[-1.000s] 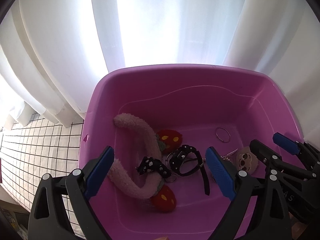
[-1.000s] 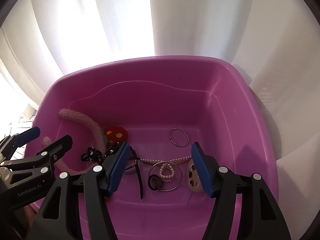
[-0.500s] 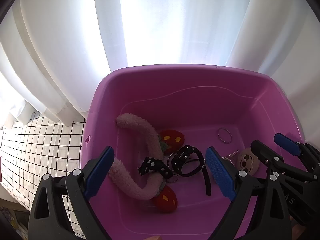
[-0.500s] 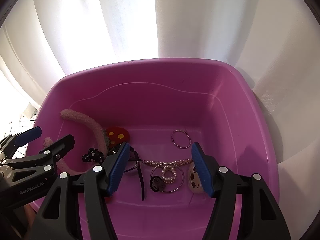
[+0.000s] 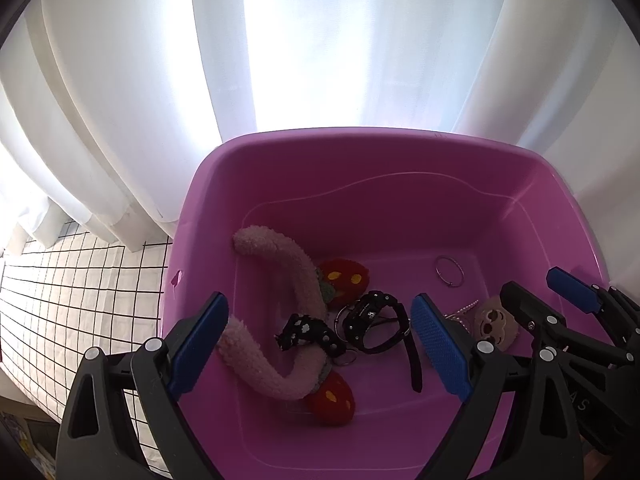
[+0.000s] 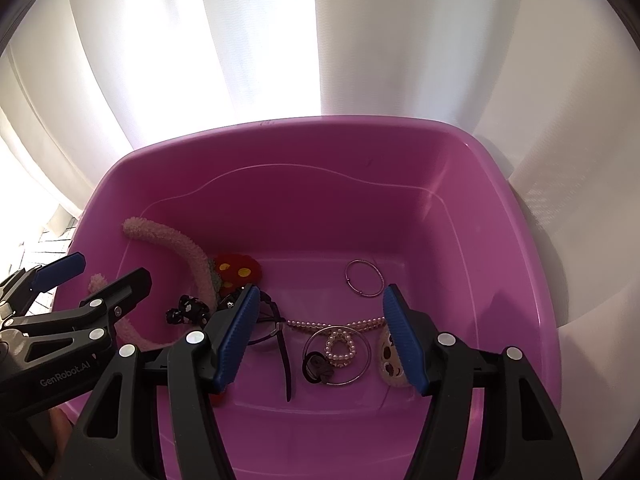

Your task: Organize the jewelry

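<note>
A purple plastic tub [image 5: 400, 184] [image 6: 320, 184] holds the jewelry. Inside lie a fuzzy pink headband [image 5: 280, 264] [image 6: 176, 240] with red strawberry ends [image 5: 330, 394], a black studded bracelet [image 5: 370, 318], a black bow [image 5: 308, 330] [image 6: 188, 308], a thin metal bangle [image 5: 449, 271] [image 6: 363, 278], a pearl necklace [image 6: 332, 323], a pearl ring inside a metal hoop [image 6: 340, 346] and a sloth-face charm [image 5: 496, 326] [image 6: 390, 360]. My left gripper [image 5: 320, 344] is open and empty above the headband and bracelet. My right gripper [image 6: 320, 336] is open and empty above the pearls.
White curtains [image 5: 320, 60] hang right behind the tub. A white cloth with a black grid [image 5: 80, 292] covers the surface left of the tub. Each gripper shows at the edge of the other's view.
Both grippers have pulled back and up slightly, so the tub sits a little lower in view. Nothing in the tub has moved.
</note>
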The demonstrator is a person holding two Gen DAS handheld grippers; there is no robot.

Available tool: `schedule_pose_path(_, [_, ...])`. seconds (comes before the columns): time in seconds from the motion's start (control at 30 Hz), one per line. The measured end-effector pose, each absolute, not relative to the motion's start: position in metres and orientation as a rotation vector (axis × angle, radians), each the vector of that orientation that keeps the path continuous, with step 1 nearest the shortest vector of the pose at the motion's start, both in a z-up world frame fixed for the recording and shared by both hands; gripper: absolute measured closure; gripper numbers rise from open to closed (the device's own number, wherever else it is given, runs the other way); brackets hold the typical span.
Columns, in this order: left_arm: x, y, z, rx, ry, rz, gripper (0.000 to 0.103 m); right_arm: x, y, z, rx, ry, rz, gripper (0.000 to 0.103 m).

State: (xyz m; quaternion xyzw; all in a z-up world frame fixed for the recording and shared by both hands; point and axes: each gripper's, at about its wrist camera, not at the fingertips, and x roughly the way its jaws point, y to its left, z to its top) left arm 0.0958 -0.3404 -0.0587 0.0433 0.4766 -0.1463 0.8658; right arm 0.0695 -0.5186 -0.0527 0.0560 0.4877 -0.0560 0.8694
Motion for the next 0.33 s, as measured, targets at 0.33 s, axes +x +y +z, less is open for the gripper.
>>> schedule_pose_path(0.33, [0.0967, -0.3427, -0.0592, 0.091, 1.000, -0.296, 0.012, 0.0708, -0.5178, -0.0513, 0.117, 1.017, -0.115, 0.042])
